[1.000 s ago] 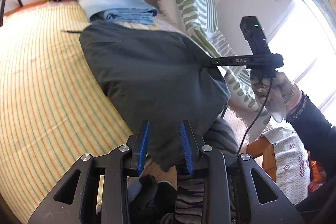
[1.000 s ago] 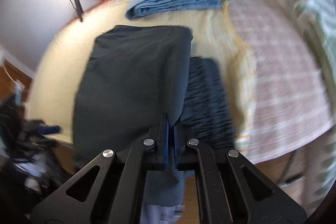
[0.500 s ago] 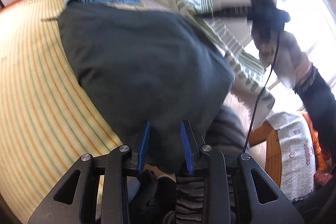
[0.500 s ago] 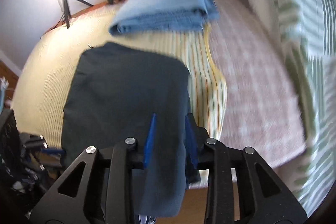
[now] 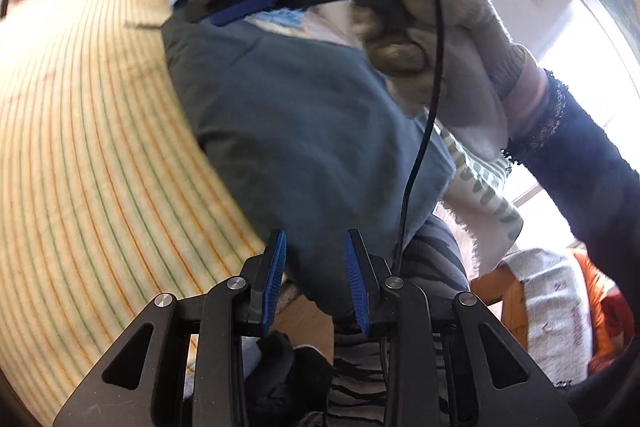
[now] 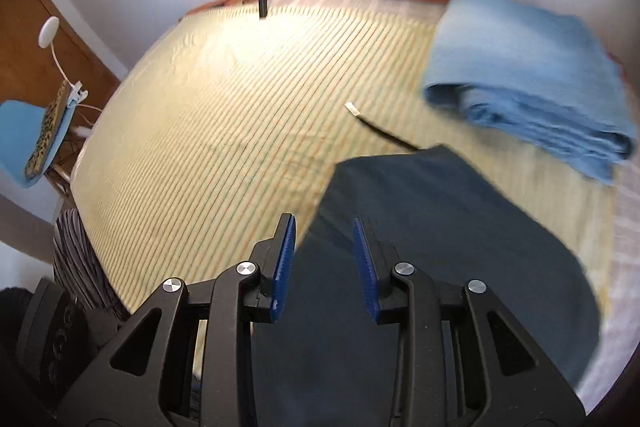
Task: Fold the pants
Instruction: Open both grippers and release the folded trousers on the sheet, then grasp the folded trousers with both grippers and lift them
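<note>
Right gripper (image 6: 324, 263) swung left over pants (image 6: 432, 247), pads apart; left gripper (image 5: 314, 283) apart, angled down.

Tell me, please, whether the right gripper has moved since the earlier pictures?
Yes. In its own view the right gripper has swung left: the folded blue blanket, once top centre, now sits far right, and the jaws now stand over the left edge of the dark pants.

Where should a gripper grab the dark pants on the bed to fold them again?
Probably the near hem of the dark pants, where the cloth hangs over the bed's edge. That edge is free, so one pad could slide under it, coming from the person's side. The left gripper already has that hanging edge between its open pads; the right gripper is open above the flat cloth.
</note>
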The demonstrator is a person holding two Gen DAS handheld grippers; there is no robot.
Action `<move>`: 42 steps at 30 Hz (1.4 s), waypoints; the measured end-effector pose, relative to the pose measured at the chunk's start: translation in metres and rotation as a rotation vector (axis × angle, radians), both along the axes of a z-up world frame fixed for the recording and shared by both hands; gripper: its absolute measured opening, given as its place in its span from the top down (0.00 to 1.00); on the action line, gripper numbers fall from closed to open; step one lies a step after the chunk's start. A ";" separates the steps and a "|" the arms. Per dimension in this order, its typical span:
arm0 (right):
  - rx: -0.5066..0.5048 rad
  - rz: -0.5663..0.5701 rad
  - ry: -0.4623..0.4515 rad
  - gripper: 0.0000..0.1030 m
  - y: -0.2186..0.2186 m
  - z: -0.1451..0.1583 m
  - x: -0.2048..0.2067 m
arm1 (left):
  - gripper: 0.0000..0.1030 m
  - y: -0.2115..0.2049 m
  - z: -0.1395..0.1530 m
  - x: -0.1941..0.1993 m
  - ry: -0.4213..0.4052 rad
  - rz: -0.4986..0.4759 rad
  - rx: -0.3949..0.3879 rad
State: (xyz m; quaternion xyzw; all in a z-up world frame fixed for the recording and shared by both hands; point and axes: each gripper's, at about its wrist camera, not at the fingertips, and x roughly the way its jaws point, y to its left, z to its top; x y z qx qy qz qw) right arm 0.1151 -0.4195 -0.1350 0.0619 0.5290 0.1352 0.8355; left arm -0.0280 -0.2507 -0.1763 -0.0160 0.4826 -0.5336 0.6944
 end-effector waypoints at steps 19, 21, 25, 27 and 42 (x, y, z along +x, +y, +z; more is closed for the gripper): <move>0.154 -0.189 -0.096 0.38 -0.083 0.029 -0.055 | 0.59 0.007 0.031 0.005 -0.009 -0.029 -0.034; 0.143 -0.222 -0.128 0.31 -0.106 0.041 -0.081 | 0.56 0.015 0.038 0.023 0.003 0.000 -0.043; 0.115 -0.316 -0.141 0.18 -0.156 0.047 -0.128 | 0.45 0.017 0.045 0.052 0.013 0.053 -0.022; 0.150 -0.360 -0.117 0.18 -0.178 0.040 -0.144 | 0.45 0.013 0.041 0.063 0.063 0.061 -0.021; 0.445 -0.393 -0.025 0.18 -0.226 -0.042 -0.150 | 0.45 -0.026 0.002 0.091 0.189 0.106 0.028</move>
